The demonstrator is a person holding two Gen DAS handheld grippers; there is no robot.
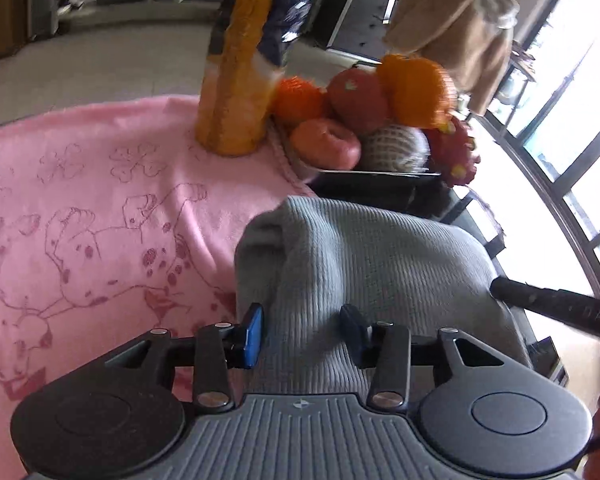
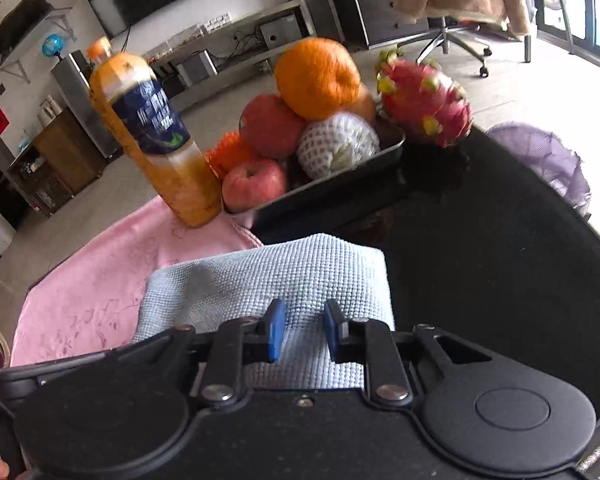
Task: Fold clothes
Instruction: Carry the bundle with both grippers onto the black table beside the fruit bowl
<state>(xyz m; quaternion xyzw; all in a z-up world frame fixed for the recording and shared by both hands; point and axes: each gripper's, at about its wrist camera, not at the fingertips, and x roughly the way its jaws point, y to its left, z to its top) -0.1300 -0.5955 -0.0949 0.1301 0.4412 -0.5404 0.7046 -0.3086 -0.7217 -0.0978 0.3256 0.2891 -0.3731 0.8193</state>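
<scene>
Lying under both grippers: grey-blue cloth (image 1: 380, 256), partly on pink blanket (image 1: 100, 200), partly on black table (image 2: 500, 260). Left gripper (image 1: 304, 328) clenched on raised fold of cloth, blanket to its left, juice bottle (image 1: 240, 80) ahead. Right gripper (image 2: 302, 330) pinches cloth edge between blue pads, table to its right. Fruit tray (image 2: 340, 184) ahead of both, beside bottle.

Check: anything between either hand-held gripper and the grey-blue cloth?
Nothing visible. The grey-blue cloth already sits between the pads of both the left hand-held gripper and the right hand-held gripper. The juice bottle and fruit tray stand beyond it, on its far side.
</scene>
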